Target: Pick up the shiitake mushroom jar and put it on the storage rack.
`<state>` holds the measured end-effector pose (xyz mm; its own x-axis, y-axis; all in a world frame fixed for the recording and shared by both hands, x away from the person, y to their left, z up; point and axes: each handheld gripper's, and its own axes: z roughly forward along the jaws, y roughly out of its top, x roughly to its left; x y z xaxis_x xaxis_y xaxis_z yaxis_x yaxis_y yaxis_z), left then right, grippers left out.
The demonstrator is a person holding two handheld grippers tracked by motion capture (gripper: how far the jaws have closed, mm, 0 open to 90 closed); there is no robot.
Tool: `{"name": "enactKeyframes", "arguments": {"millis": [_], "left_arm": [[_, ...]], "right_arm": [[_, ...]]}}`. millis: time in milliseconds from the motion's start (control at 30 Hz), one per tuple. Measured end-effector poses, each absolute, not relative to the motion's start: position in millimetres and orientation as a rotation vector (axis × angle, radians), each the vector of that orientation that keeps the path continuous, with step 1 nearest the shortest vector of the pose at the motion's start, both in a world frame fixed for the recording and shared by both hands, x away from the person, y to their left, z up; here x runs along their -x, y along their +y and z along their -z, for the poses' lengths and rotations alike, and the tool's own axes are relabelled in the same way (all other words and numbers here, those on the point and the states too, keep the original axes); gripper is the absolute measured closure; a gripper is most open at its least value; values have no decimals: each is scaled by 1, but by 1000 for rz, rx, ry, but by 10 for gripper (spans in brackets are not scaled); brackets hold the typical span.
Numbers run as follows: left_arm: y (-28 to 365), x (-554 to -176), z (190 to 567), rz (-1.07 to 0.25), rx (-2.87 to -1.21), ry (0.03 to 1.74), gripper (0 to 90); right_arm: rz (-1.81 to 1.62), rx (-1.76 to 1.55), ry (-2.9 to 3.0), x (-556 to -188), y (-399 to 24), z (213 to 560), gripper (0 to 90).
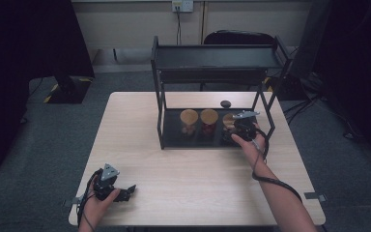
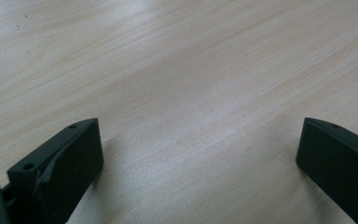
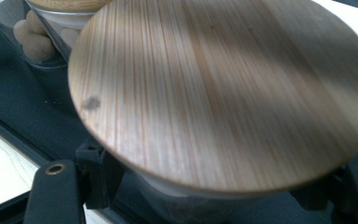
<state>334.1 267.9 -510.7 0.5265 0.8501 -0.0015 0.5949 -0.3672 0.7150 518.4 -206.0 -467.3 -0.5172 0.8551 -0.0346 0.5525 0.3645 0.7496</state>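
Right gripper (image 1: pixel 238 129): I'm clamping the wood-lidded jar (image 3: pixel 223 88) on the rack's lower shelf (image 1: pixel 174 137).
Left gripper (image 2: pixel 200 158): I'm resting it on the table (image 1: pixel 183 169), jaws wide, empty.

Both forearms are bare, with no sleeve showing. The left gripper (image 1: pixel 125 192) is a compact black body topped by a grey three-cornered plate, and a black cable loops from it down past the hand at the near left. Seen close, its two jaws are matte black blocks with slanted, chamfered tips and small round screw holes on their upper faces. The right gripper (image 1: pixel 236 129) is black too, with the same grey plate, and its black cable curls along the forearm in a long loop. Its jaws carry brass-coloured ringed screw holes near their bases.
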Motion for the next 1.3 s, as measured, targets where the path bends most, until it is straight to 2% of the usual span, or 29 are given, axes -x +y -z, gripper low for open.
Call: {"name": "enactKeyframes", "arguments": {"millis": [1300], "left_arm": [[269,-334,511,-487,-2097,1163,2]], "right_arm": [[-948,-1275,2203,-539,-197,478,254]]}}
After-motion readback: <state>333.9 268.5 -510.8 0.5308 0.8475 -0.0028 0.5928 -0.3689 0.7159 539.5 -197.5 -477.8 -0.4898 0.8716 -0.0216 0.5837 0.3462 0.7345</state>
